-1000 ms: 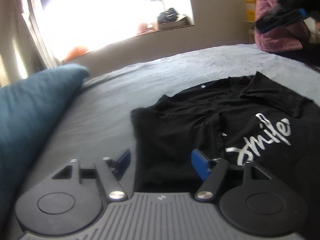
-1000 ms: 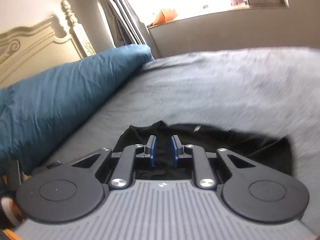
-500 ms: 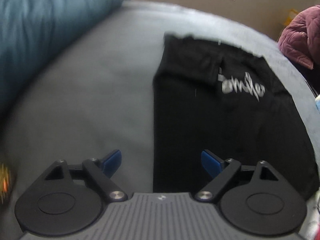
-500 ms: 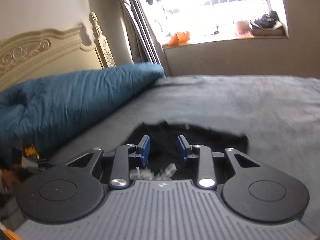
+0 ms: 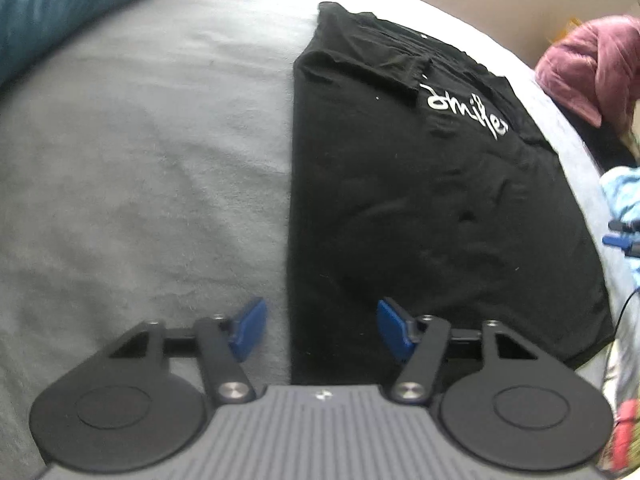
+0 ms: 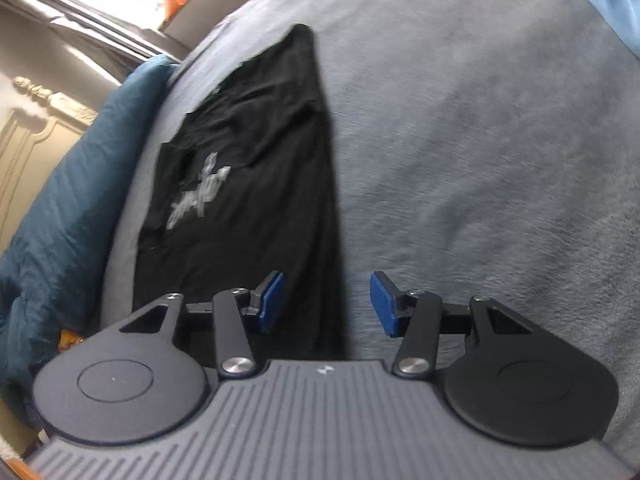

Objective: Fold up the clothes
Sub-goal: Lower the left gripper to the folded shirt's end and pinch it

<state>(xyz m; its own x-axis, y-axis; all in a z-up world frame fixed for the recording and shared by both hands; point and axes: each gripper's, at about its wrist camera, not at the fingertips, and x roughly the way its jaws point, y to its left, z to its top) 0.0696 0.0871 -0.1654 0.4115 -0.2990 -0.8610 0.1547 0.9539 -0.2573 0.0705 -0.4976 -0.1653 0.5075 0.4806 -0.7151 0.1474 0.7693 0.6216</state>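
Observation:
A black T-shirt with white script lettering lies flat on the grey bed cover, both sleeves folded in over its front. My left gripper is open and empty, above the shirt's near left edge at the hem. The shirt also shows in the right wrist view. My right gripper is open and empty, above the shirt's near right edge.
A teal duvet lies along the far left of the bed, also in the right wrist view. A pink-maroon garment and light blue cloth lie at the right. A carved cream headboard stands behind the duvet.
Both grippers have pulled back from the collar end to the hem end of the shirt. The right gripper, nearly shut before, has opened wide. The left stayed open.

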